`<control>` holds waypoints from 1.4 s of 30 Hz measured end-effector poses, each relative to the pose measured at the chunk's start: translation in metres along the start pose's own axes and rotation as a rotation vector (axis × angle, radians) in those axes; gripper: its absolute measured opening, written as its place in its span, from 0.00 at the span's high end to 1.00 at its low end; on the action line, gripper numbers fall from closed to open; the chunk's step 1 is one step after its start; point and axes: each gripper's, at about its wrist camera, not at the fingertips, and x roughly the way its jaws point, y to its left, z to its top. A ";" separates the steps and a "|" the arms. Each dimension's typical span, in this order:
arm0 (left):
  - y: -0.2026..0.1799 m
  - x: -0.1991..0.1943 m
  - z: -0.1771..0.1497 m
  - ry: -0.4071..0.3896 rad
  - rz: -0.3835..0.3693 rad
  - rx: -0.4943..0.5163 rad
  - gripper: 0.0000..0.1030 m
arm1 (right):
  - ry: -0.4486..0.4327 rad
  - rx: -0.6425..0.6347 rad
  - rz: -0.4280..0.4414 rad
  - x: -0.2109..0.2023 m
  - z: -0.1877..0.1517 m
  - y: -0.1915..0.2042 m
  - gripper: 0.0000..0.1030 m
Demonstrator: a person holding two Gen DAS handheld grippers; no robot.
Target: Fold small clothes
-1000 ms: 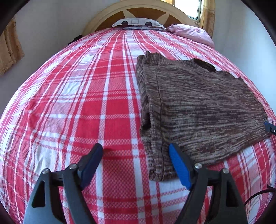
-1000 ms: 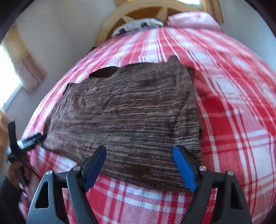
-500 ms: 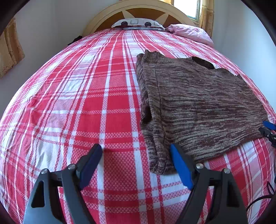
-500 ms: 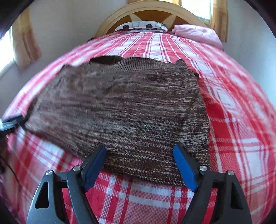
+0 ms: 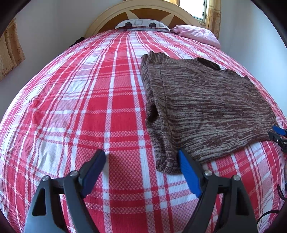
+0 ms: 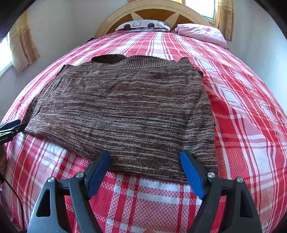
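Note:
A brown marled knitted sweater [image 6: 125, 114] lies flat on the red and white plaid bedspread [image 6: 247, 125], its neck towards the headboard and its sleeves folded in. In the left wrist view the same sweater [image 5: 206, 109] lies right of centre, with a folded sleeve edge running along its left side. My left gripper [image 5: 141, 161] hangs open above the sweater's near left corner, nothing between its blue pads. Above the sweater's near hem my right gripper [image 6: 145, 161] is open too and holds nothing. The right gripper's tip [image 5: 279, 135] shows at the sweater's right corner.
A wooden headboard [image 6: 152, 12] stands at the far end with a patterned pillow [image 6: 142, 25] and a pink pillow [image 6: 200, 33]. Curtains [image 6: 23, 44] hang at the left wall. The other gripper's tip [image 6: 10, 126] and a cable show at the left edge.
The right wrist view has swung and rolled level, so the sweater now sits squarely ahead instead of tilted. The left gripper has stayed put.

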 end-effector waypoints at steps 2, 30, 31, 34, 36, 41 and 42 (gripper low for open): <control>0.000 0.000 -0.001 -0.001 -0.001 -0.001 0.17 | -0.003 -0.004 -0.009 0.000 -0.001 0.002 0.22; 0.048 -0.033 -0.008 -0.053 -0.042 -0.131 0.12 | -0.142 -0.372 0.030 -0.028 0.012 0.151 0.25; 0.050 -0.034 -0.006 -0.054 -0.042 -0.127 0.12 | -0.154 -0.399 0.033 -0.030 0.012 0.161 0.27; 0.063 -0.037 0.005 -0.056 -0.032 -0.120 0.12 | -0.185 -0.479 0.040 -0.033 0.009 0.190 0.29; 0.071 -0.040 0.010 -0.068 -0.017 -0.120 0.12 | -0.202 -0.532 0.038 -0.031 0.008 0.209 0.33; 0.091 -0.043 0.017 -0.091 -0.009 -0.129 0.12 | -0.214 -0.630 0.053 -0.024 0.003 0.249 0.34; 0.093 -0.041 0.018 -0.090 -0.010 -0.132 0.12 | -0.216 -0.640 0.056 -0.023 0.002 0.254 0.34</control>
